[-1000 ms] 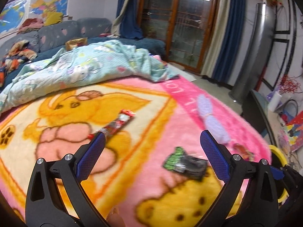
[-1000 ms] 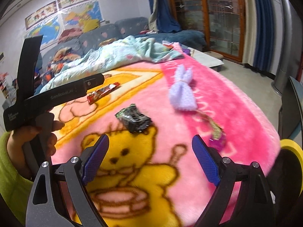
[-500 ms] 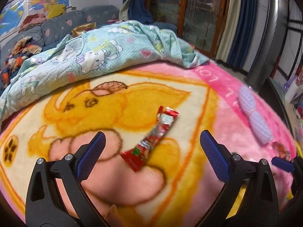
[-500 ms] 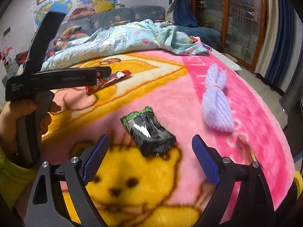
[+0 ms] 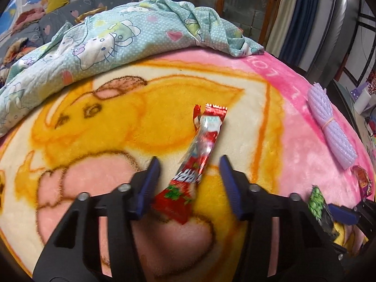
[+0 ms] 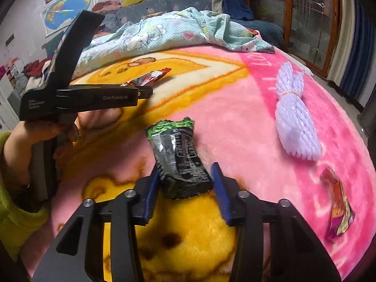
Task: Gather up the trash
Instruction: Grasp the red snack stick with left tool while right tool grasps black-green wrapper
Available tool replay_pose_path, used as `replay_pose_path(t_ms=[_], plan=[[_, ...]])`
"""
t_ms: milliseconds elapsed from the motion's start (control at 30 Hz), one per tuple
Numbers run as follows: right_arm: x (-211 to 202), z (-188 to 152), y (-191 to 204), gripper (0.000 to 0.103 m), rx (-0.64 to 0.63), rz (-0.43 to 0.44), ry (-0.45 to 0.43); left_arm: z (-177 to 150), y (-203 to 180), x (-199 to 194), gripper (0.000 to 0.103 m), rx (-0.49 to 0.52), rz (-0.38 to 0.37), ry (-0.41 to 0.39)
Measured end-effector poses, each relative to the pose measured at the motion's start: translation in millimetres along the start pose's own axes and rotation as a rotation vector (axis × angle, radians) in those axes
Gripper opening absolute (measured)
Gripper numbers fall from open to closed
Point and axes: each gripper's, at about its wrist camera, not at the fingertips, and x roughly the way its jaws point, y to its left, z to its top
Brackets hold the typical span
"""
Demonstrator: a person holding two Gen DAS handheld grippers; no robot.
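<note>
A long red snack wrapper [image 5: 199, 162] lies on the pink and yellow blanket [image 5: 117, 122]. My left gripper [image 5: 189, 183] straddles its near end, jaws partly closed with gaps on both sides, not touching it. A black and green wrapper [image 6: 178, 159] lies on the blanket in the right wrist view. My right gripper [image 6: 185, 188] has its blue pads [image 6: 219, 188] close against both sides of the wrapper's near end; contact is unclear. The left gripper [image 6: 145, 91] and red wrapper [image 6: 148, 78] also show there, and the black wrapper [image 5: 319, 209] in the left view.
A lilac knitted bundle [image 6: 293, 122] lies to the right, with a purple-orange wrapper [image 6: 338, 209] near the bed edge. A crumpled pale blue quilt [image 5: 117, 35] covers the far side. A sofa [image 6: 164, 4] and glass doors [image 6: 310, 18] stand beyond.
Both grippers dropped down and forward onto their wrappers. The jaws of both narrowed from wide open to closely framing the red wrapper and the black wrapper.
</note>
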Motion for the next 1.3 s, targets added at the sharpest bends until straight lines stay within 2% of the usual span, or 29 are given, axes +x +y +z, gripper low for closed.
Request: replay_pose_path(t_ms=[67,267,533,867,1300], plan=[[-4.6,-5.7,1.2,0.038,0.006,0.013,-0.005,-1.6,2.0,-2.2,0.027,-0.011,-0.006,-0.003],[-15.7,-19.7,5.4,0.037,0.019,0.037,-0.015,-7.4,7.0,-8.4,0.011,-0.058,-0.053,0.003],[-29.4,-35.8,6.5,0.035,0.052,0.064,-0.03,-24.5,1.7,-25.1,0.009,-0.122,-0.162,-0.001],[-45.1,-47.7,-0.4,0.035,0.092,0.066,-0.049,-39.6,-25.8,-51.6,0.009,-0.068,-0.188,-0.049],[-67.8,-53.5,-27.2,0.035,0.155,-0.006,-0.079,-48.9,-55.2,-70.5,0.009,-0.014,-0.233,-0.069]])
